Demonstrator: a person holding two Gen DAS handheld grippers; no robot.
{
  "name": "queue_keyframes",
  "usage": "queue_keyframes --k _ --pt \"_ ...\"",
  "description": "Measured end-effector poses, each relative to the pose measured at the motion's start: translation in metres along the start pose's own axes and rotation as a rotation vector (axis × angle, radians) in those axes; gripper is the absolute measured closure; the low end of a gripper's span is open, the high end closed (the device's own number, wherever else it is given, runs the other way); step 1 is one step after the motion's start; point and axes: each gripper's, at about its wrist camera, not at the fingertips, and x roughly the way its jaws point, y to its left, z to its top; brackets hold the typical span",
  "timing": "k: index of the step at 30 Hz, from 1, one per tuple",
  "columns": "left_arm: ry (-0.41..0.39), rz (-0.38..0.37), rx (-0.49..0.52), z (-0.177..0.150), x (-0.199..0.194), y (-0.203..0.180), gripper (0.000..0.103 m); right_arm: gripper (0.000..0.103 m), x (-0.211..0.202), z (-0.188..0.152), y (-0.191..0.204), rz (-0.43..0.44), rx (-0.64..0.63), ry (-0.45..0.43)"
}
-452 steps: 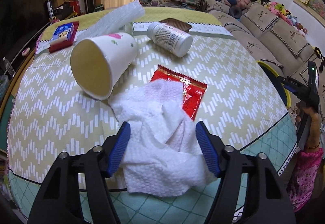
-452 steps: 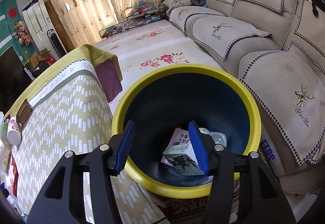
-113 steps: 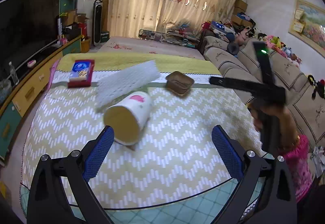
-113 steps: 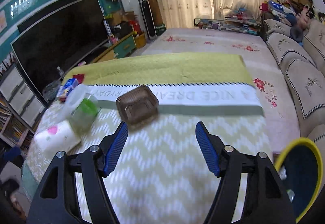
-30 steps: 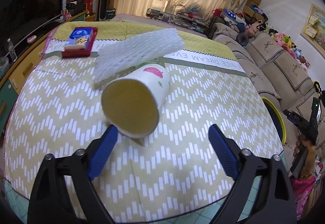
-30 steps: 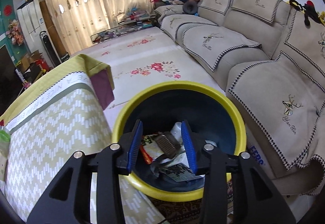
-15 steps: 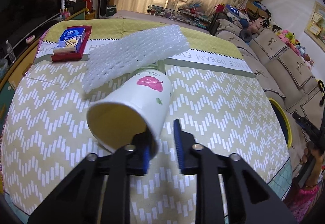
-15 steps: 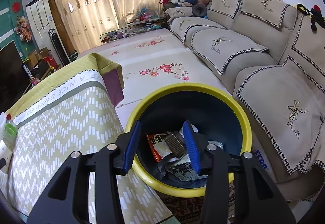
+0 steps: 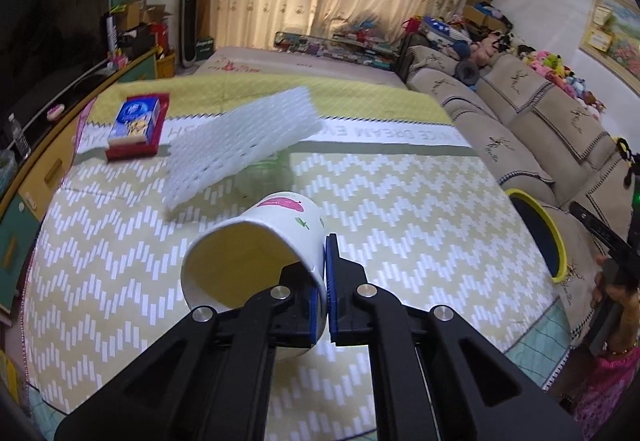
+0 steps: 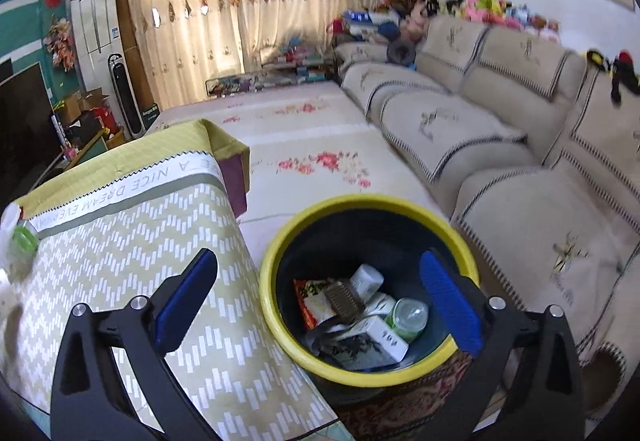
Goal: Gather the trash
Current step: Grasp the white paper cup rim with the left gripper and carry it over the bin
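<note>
I have the paper cup [image 9: 256, 261] pinched by its rim in my left tool [image 9: 323, 281]: one blue pad sits inside the mouth, the other presses the outer wall, and the two are squeezed almost together with only the thin cup wall between them. The cup lies tilted on its side, mouth toward me, low over the zigzag-patterned worktop [image 9: 400, 209]. It is white, with a pale yellow inside, a pink leaf mark and small green and red prints on the wall.

Such a thin paper wall will crease easily, I judge, so the carry should be smooth, with no twisting at the wrist that could tear the rim or let it slip from the pads. The yellow-rimmed bin [image 10: 360, 365] stands on the floor just beside the worktop's edge, on the sofa side, so the cup has to travel across the worktop and over that edge before I release it. I would let go only once the cup hangs above the bin's dark opening.

My right tool [image 10: 318, 305] hangs over the bin with its jaws spread wide, having just been opening, and nothing is between them. Bottles, a carton, a red wrapper and a small brown tray already lie in the bin. Beyond the cup, a white foam net sheet [image 9: 240, 149] and a greenish container [image 9: 264, 177] under it wait on the worktop.
</note>
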Motion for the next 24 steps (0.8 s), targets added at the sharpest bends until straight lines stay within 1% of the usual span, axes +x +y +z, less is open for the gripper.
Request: queue_keyframes --k 2,3,6,8,11,13,15,18,20,24 --pt "-0.008 -0.019 0.022 0.001 -0.007 -0.01 0.099 0.007 -0.009 0.0 0.003 0.03 -0.023 -0.033" --pt "-0.012 -0.029 0.039 0.001 -0.011 -0.016 0.099 0.007 -0.01 0.0 0.001 0.044 -0.019 -0.03" --pt "-0.025 -0.063 0.07 0.005 -0.017 -0.034 0.099 0.007 -0.014 0.0 -0.009 0.133 0.043 0.003" --pt "-0.034 -0.086 0.09 0.007 -0.02 -0.045 0.099 0.007 -0.016 0.0 -0.014 0.158 0.06 0.016" --pt "-0.038 -0.139 0.123 0.013 -0.021 -0.067 0.099 0.007 -0.022 -0.003 -0.011 0.148 0.005 0.027" --pt "-0.036 -0.174 0.153 0.018 -0.018 -0.084 0.099 0.007 -0.031 -0.006 -0.008 0.139 -0.039 -0.006" --pt "-0.03 -0.21 0.195 0.024 -0.013 -0.105 0.099 0.007 -0.036 -0.009 -0.007 0.126 -0.068 -0.006" --pt "-0.017 -0.267 0.247 0.032 -0.004 -0.137 0.099 0.007 -0.04 -0.01 -0.018 0.101 -0.049 0.012" --pt "-0.011 -0.304 0.279 0.038 0.003 -0.158 0.099 0.007 -0.04 -0.012 -0.03 0.101 -0.019 0.027" --pt "0.012 -0.379 0.33 0.048 0.019 -0.201 0.099 0.007 -0.047 -0.016 -0.046 0.044 0.005 0.004"
